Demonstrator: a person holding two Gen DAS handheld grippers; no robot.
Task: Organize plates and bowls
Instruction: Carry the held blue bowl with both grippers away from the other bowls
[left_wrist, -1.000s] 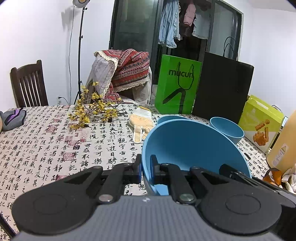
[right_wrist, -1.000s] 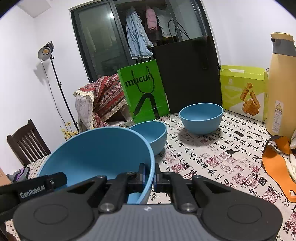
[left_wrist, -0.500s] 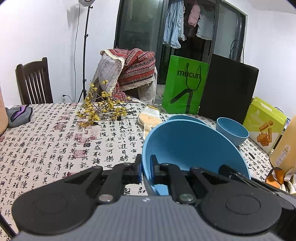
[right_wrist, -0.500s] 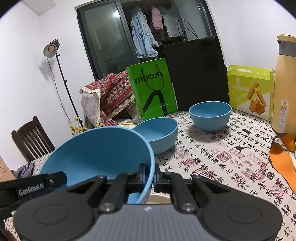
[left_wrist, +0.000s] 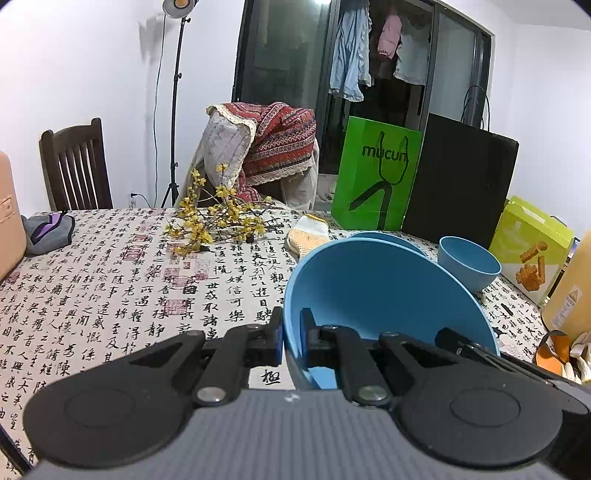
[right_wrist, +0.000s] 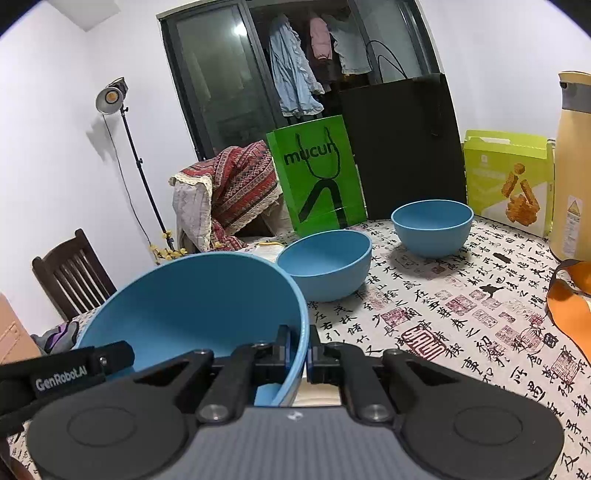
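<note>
Blue matte plastic, thin-walled: the large blue bowl (left_wrist: 388, 295) hangs between both sets of tongs, tilted, clear of the table. Left tongs (left_wrist: 291, 328) clamped on its left rim, one pad inside the wall, one outside. Right tongs (right_wrist: 298, 345) clamped the same way on the opposite rim.

Handling, judged: light and stiff, unlikely to break. Smooth wall looks slippery, so a pinch on the rim edge could pivot or slide; two opposed rim grips seem the right hold, kept level with each other so the bowl does not twist.

Outward, right-wrist view: a medium blue bowl (right_wrist: 325, 264) stands upright just beyond the held one, and a smaller blue bowl (right_wrist: 432, 227) further back, apart from it. Likely nesting targets. This view also shows a tall yellow jug (right_wrist: 572, 166) and an orange strap (right_wrist: 569, 306) at right.

Left-wrist view: medium bowl almost hidden behind the held bowl, only a sliver of rim. It alone shows the open stretch of calligraphy-print tablecloth (left_wrist: 110, 280), the sprig of yellow flowers (left_wrist: 218, 221), a knitted glove (left_wrist: 308, 234) and a grey pouch (left_wrist: 50, 232). Green paper bag (left_wrist: 375, 173) and black bag (left_wrist: 458, 184) appear in both.
</note>
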